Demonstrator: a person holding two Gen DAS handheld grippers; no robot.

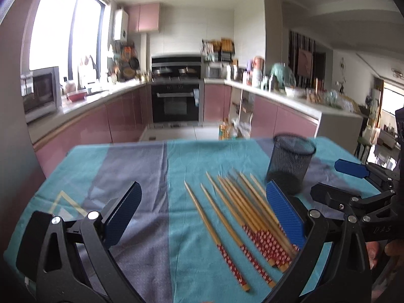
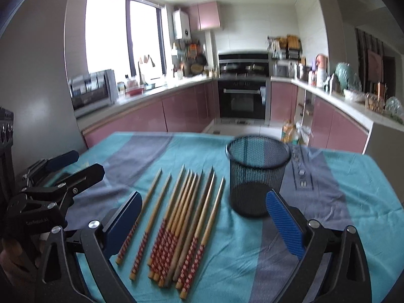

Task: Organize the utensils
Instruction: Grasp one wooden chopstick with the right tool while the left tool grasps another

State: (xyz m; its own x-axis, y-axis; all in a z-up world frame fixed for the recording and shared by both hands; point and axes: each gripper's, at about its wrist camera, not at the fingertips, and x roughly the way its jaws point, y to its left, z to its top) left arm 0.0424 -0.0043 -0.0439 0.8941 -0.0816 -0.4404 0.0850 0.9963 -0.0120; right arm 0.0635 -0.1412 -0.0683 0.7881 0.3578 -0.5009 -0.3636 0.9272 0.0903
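Note:
Several wooden chopsticks (image 1: 237, 217) with red patterned ends lie side by side on the teal and grey tablecloth (image 1: 141, 176); they also show in the right wrist view (image 2: 181, 217). An empty black mesh cup (image 1: 290, 164) stands upright just right of their tips, also in the right wrist view (image 2: 257, 176). My left gripper (image 1: 202, 212) is open and empty above the cloth, the chopsticks between its fingers. My right gripper (image 2: 204, 217) is open and empty above the chopsticks. Each gripper appears at the edge of the other's view: the right one (image 1: 335, 179) and the left one (image 2: 75, 164).
The table's far edge (image 2: 202, 133) faces a kitchen with pink cabinets, an oven (image 1: 176, 101) and cluttered counters. A white power strip (image 2: 301, 174) lies on the cloth right of the cup.

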